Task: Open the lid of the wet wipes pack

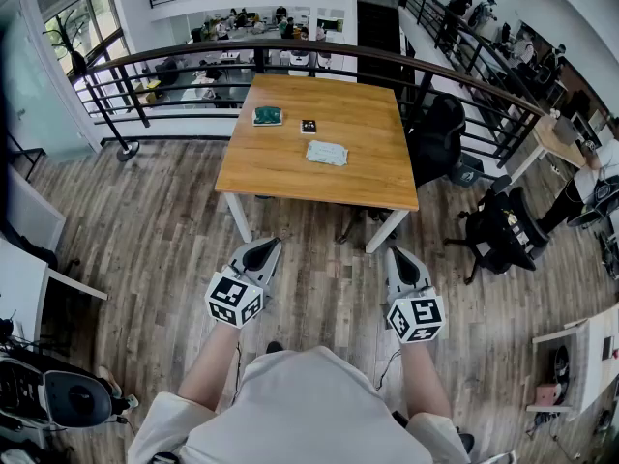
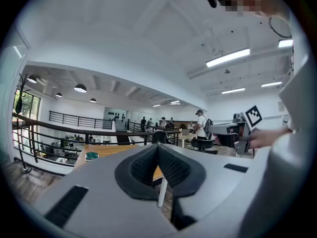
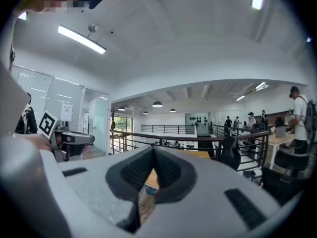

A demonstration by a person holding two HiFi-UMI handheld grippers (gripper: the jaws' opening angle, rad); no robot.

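wood table (image 1: 363,129) w/ wipes pack (image 1: 327,153), plank floor (image 1: 160,235), black railing (image 1: 184,58) behind.

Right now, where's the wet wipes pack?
In the head view, the wet wipes pack lies near the middle of the wooden table, nearer the person than the small dark item and the teal item.

Bright, even ceiling light; sharp focus; strong fisheye bending edges.
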